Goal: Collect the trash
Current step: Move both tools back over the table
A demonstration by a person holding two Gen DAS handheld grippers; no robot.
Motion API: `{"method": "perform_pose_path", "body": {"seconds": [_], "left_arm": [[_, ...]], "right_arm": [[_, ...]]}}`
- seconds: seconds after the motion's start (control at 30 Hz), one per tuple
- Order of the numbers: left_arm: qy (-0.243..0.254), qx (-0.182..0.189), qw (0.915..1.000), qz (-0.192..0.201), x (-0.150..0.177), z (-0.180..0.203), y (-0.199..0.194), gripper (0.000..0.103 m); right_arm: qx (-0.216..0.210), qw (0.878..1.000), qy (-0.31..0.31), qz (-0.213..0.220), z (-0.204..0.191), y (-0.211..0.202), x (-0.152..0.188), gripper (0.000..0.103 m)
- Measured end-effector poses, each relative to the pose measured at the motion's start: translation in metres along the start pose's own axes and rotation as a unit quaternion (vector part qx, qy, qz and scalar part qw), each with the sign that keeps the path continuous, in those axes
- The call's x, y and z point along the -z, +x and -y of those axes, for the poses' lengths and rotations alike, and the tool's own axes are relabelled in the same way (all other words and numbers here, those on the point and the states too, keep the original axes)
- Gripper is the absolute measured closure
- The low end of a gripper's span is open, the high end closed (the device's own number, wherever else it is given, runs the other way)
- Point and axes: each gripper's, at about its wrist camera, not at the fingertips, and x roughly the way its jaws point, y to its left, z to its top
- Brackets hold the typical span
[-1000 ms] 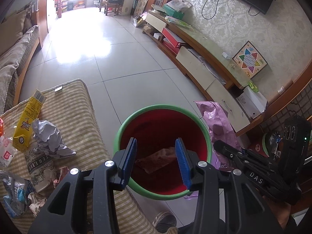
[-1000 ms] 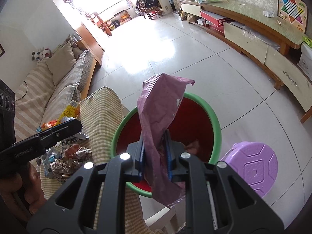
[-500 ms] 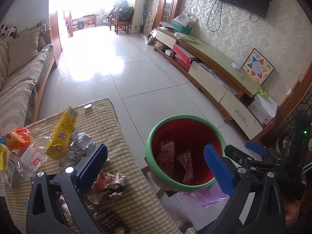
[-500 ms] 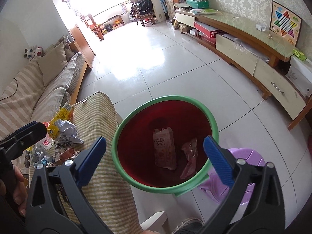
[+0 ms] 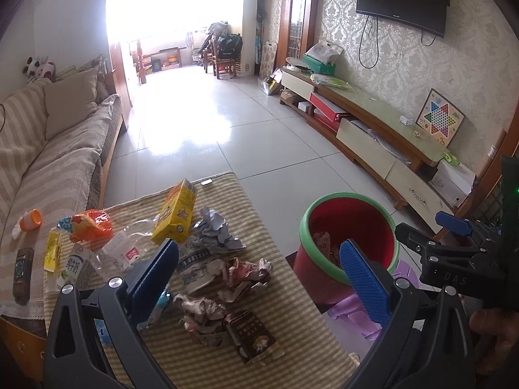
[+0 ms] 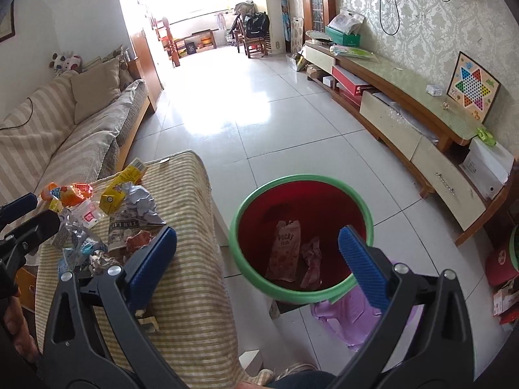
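A red bin with a green rim (image 6: pixel 256 270) (image 5: pixel 311 207) stands on the floor right of the striped table (image 5: pixel 292 337) (image 6: pixel 191 259). Wrappers (image 6: pixel 283 249) lie inside it. Trash covers the table: a yellow carton (image 5: pixel 175 217) (image 6: pixel 121 191), crumpled foil (image 5: pixel 214 230) (image 6: pixel 141 204), crumpled wrappers (image 5: pixel 246 270), a brown packet (image 5: pixel 251 337), an orange wrapper (image 5: pixel 92 225). My left gripper (image 5: pixel 259 275) is open and empty above the table's near edge. My right gripper (image 6: pixel 258 261) is open and empty above the bin's near rim.
A purple stool (image 6: pixel 353 321) sits by the bin. A striped sofa (image 5: pixel 48 149) runs along the left. A low TV cabinet (image 6: pixel 405 120) lines the right wall. Tiled floor (image 5: pixel 227 136) stretches ahead.
My right gripper opened and let the purple bag go; it is out of sight. My left gripper opened wide and swung left from over the bin to the table.
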Motion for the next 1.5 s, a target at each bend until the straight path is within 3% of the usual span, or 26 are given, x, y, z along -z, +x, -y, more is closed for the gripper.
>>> {"method": "perform_pose_path", "body": {"seconds": [0.4, 0.93, 1.5], "left_arm": [[-0.074, -0.006, 0.9973, 0.001, 0.050, -0.084, -0.054, 0.008], [-0.103, -0.053, 0.9932, 0.016, 0.088, -0.165, -0.101, 0.008], [-0.138, -0.067, 0.9881, -0.015, 0.121, -0.213, -0.087, 0.008]], "right_arm": [[-0.029, 0.999, -0.027, -0.011, -0.067, -0.024, 0.017, 0.004], [-0.070, 0.994, -0.083, -0.012, -0.169, -0.037, 0.038, 0.004], [-0.102, 0.988, -0.107, -0.046, -0.194, -0.019, 0.055, 0.004]]}}
